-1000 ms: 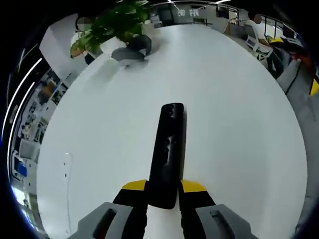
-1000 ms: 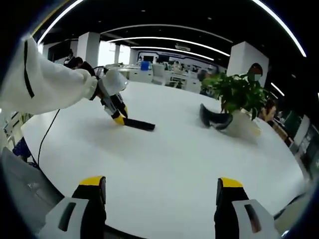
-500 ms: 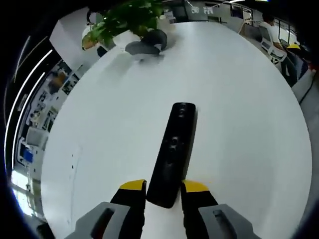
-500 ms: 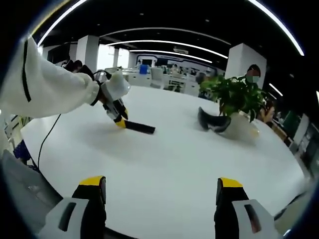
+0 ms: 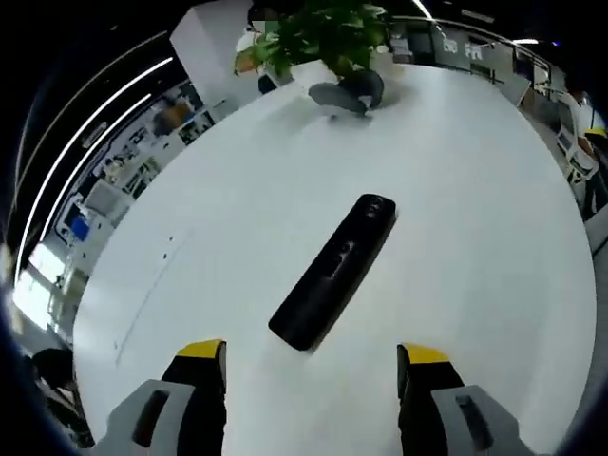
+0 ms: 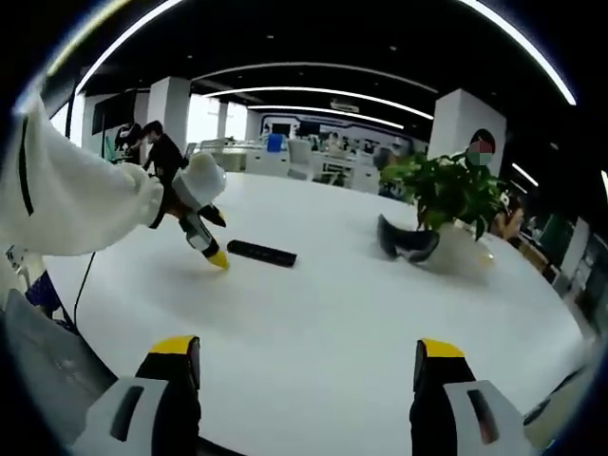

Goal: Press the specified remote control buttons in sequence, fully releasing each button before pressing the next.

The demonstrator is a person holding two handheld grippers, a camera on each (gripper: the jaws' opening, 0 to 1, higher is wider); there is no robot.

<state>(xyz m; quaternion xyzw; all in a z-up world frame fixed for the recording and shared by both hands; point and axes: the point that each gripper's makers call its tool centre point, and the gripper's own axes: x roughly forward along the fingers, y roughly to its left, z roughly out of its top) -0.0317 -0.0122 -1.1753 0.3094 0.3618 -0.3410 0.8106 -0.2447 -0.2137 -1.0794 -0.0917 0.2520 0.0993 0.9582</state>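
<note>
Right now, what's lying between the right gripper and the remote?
Nothing but bare white table between the right gripper and the remote, in the right gripper view.

no readable text, labels or numbers anywhere

White table [image 5: 475, 247], round-edged, surface bare over most of its area. Potted plant [image 6: 446, 190] stands at the far side, green leaves, pale pot. Dark curved object [image 6: 407, 242] lies just beside the pot, on its left. Open office with desks and strip lights behind.
</note>
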